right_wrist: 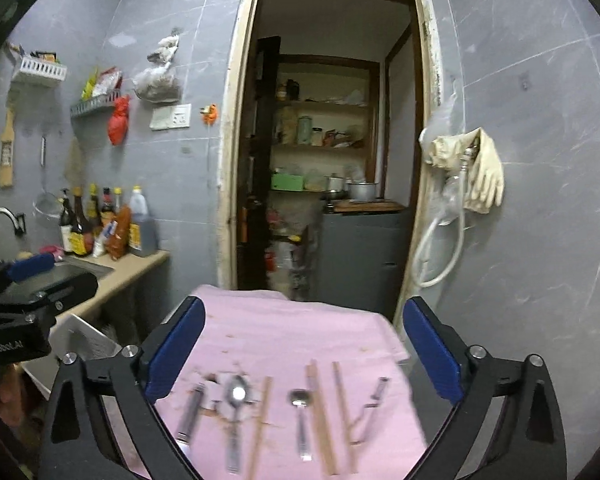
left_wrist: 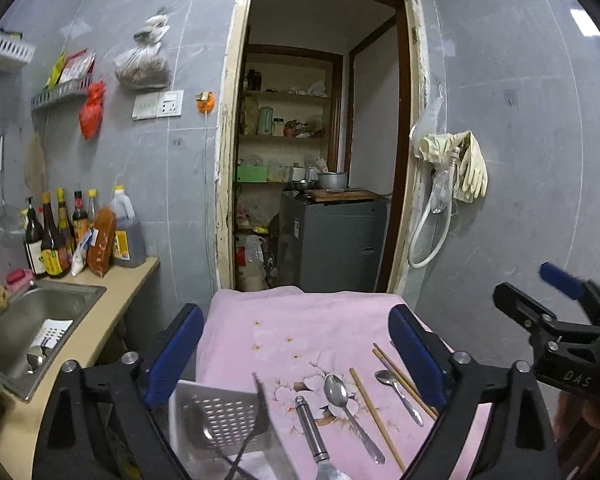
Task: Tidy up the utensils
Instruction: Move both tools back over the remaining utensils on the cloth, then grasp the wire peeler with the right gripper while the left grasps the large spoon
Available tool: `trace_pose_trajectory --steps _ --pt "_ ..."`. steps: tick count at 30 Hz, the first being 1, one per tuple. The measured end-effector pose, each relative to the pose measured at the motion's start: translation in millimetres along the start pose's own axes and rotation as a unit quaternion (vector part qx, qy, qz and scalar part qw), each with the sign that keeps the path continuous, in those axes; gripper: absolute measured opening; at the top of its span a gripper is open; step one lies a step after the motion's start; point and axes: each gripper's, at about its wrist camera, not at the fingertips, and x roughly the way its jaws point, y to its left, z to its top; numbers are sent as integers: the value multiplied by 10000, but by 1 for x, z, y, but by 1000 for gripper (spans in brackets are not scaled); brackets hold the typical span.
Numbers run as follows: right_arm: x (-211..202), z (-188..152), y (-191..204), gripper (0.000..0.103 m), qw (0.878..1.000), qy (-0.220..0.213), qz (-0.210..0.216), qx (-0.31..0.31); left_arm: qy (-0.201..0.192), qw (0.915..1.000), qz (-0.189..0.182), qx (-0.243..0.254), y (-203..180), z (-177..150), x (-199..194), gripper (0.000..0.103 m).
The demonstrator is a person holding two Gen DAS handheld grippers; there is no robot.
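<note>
— While both my grippers hang over the pink cloth (left_wrist: 300, 320), where do things stand?

— The fingers (left_wrist: 176, 356) of my left gripper (left_wrist: 296, 356) are spread wide with nothing between them; the right gripper (right_wrist: 304, 348) is the same, fingers apart and empty. The utensils lie loose on the cloth-covered surface: a large spoon (left_wrist: 340, 394), a small spoon (left_wrist: 388, 378), chopsticks (left_wrist: 374, 412) and a steel-handled tool (left_wrist: 310, 426). The white perforated basket (left_wrist: 220, 412) sits at the cloth's left edge with a dark utensil (left_wrist: 256, 420) already in it.

— What could go wrong?

— I judge the chopsticks thin and flat, so my fingers may slide over them or bunch the cloth. The small spoon lies right against two chopsticks; closing there could drag both.

— Anything in the way?

— The basket's wall stands near the tool, and the sink (left_wrist: 40, 320) with its bottles (left_wrist: 60, 236) lies just beyond on the left.
</note>
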Motion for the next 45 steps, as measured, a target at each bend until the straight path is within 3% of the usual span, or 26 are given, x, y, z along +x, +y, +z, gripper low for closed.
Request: trace_pose_trajectory --steps 12,23,35,41,45 --pt "40 -17 -68 100 9989 429 -172 1 314 9991 73 281 -62 -11 42 98" --pt "105 -49 -111 100 9957 915 94 57 720 9964 253 380 -96 -24 97 98" --pt "181 -105 -121 99 9845 1635 573 275 1344 9881 652 375 -102 -63 163 98" --pt "214 -131 -121 98 9774 1988 584 414 1636 9823 855 322 -99 -87 191 98" --pt "233 -145 -117 90 9721 2253 512 399 1791 9786 967 307 -98 -98 205 98"
